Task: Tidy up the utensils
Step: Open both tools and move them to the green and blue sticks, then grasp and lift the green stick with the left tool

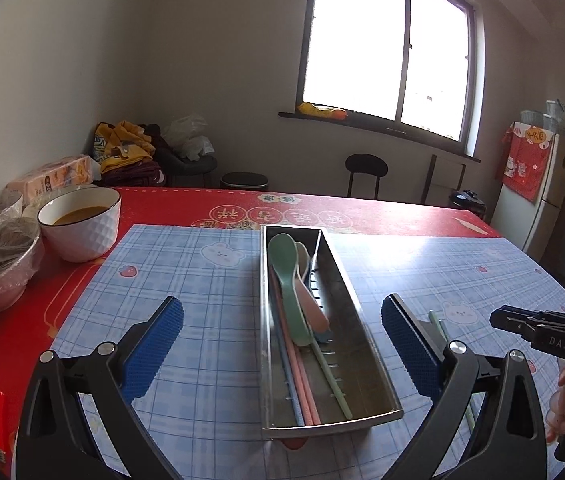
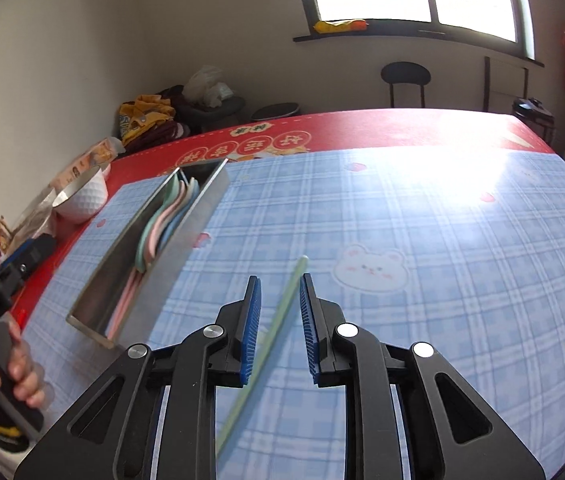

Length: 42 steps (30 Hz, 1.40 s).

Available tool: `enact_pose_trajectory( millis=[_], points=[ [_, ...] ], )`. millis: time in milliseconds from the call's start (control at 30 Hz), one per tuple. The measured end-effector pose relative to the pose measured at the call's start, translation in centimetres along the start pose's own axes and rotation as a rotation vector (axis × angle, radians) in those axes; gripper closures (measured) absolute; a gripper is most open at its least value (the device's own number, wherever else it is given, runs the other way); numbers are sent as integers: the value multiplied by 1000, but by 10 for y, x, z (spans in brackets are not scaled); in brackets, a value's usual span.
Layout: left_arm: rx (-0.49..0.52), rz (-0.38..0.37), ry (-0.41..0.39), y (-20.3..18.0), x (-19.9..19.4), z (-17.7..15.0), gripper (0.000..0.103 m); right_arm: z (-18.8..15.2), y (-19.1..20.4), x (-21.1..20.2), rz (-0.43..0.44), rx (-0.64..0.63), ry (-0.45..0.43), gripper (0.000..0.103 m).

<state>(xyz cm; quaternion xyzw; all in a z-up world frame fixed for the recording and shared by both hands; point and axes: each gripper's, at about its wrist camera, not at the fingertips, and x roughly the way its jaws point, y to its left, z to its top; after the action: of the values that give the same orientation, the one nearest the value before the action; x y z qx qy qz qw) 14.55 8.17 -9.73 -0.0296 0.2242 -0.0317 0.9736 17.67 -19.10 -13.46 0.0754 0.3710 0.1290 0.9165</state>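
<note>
The green chopstick (image 2: 282,312) lies flat on the blue checked mat (image 2: 442,240), just to the right of the metal utensil tray (image 2: 186,240) and apart from it. It runs lengthwise between the pads of the right gripper (image 2: 280,320), whose jaws stand partly apart with a gap on both sides of the stick, so nothing is gripped. The left gripper (image 1: 282,336) hangs wide open above the near end of the tray, holding nothing. Inside the tray rest a green spoon (image 1: 288,280), a pink spoon (image 1: 312,304) and several chopsticks in pink, blue and green.

The chopstick looks thin, light and stiff, probably smooth plastic, so it should weigh next to nothing yet slide or roll readily on the glossy mat. Lying so low, it leaves little height for the pads to catch, and a pinch near one end would likely let it pivot and droop. A hold around mid-length, across its width, seems best, with the ribbed blue pads supplying friction. Gentle pressure should be enough; it is not fragile, but a hard squeeze could flick it sideways.
</note>
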Motion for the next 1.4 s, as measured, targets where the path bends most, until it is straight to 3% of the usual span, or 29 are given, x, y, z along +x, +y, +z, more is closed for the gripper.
enact_pose_trajectory(
  millis=[100, 267, 333, 400, 433, 500, 567, 733, 967, 1400],
  points=[
    [67, -39, 16, -33, -8, -2, 6, -5, -22, -9, -37, 37, -29, 61],
    [121, -110, 83, -75, -2, -7, 8, -9, -47, -18, -59, 70, -64, 58],
    [132, -133, 121, -88, 4, -9, 21, -9, -54, -18, -67, 67, -74, 58],
    [134, -165, 175, -99, 15, -12, 46, -11, -59, -17, -64, 74, -82, 58],
    [129, -181, 201, -104, 20, -13, 52, -12, -63, -17, -58, 81, -85, 58],
    [117, -217, 259, -113, 32, -17, 80, -15, -70, -15, -42, 100, -85, 58],
    [113, -240, 316, -121, 45, -20, 87, -18, -75, -13, -19, 116, -82, 58],
    [163, -228, 389, -144, 67, -28, 90, -20, -83, -14, 60, 150, -94, 58],
    [157, -227, 494, -149, 95, -39, 91, -23, -92, -15, 144, 199, -104, 58],
    [267, -168, 504, -161, 103, -48, 91, -26, -100, -17, 205, 228, -108, 58]
  ],
)
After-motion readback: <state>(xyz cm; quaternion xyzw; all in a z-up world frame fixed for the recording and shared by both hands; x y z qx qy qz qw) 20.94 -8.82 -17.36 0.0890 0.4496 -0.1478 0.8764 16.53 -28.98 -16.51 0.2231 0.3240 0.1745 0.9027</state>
